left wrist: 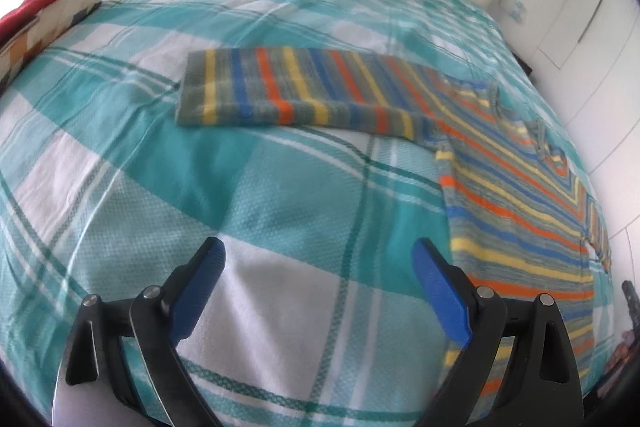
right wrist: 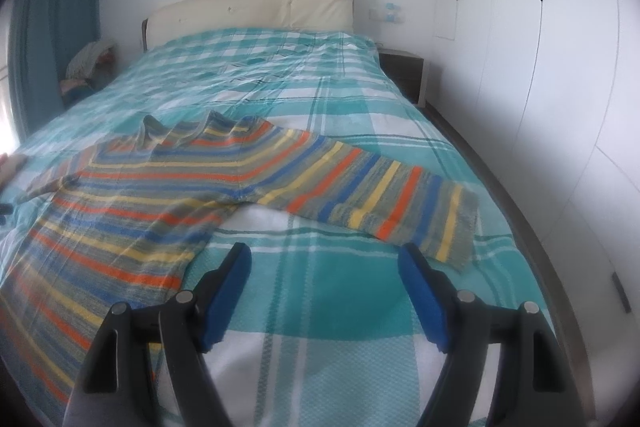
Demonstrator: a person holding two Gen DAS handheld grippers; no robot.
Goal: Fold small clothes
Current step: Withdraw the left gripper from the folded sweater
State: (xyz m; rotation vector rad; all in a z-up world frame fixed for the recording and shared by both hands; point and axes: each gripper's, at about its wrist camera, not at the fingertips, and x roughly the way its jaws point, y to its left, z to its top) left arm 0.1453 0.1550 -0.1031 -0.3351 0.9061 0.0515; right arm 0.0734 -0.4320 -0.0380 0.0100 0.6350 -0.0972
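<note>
sweater: striped knit sweater [left wrist: 516,195] in grey, orange, blue and yellow, lying flat on the bedspread, both sleeves stretching straight out from the body
left sleeve: sleeve [left wrist: 296,89] in the left wrist view lying flat, reaching out sideways from the sweater body, cuff end farthest from the body
right sleeve: sleeve [right wrist: 384,187] in the right wrist view lying flat, running out from the sweater body toward the wardrobe side, fringed cuff at its end
left gripper: left gripper [left wrist: 318,259] hovering over bare bedspread beside the sweater body, jaws spread wide, nothing between the blue pads, not touching the sweater
right gripper: right gripper [right wrist: 324,261] hanging over bare bedspread just beside the sweater, in the angle between body and sleeve, jaws standing well apart, nothing gripped, right pad close to the sleeve cuff, contact unclear
bedspread: teal and white checked bedspread [right wrist: 320,311] lying under the sweater, covering the whole bed
headboard: cream padded headboard [right wrist: 248,7] standing well beyond the sweater at the far end
wardrobe: white wardrobe doors [right wrist: 560,67] standing off past the right sleeve end
nightstand: dark nightstand [right wrist: 404,75] sitting far beyond the sweater, between headboard and wardrobe
</note>
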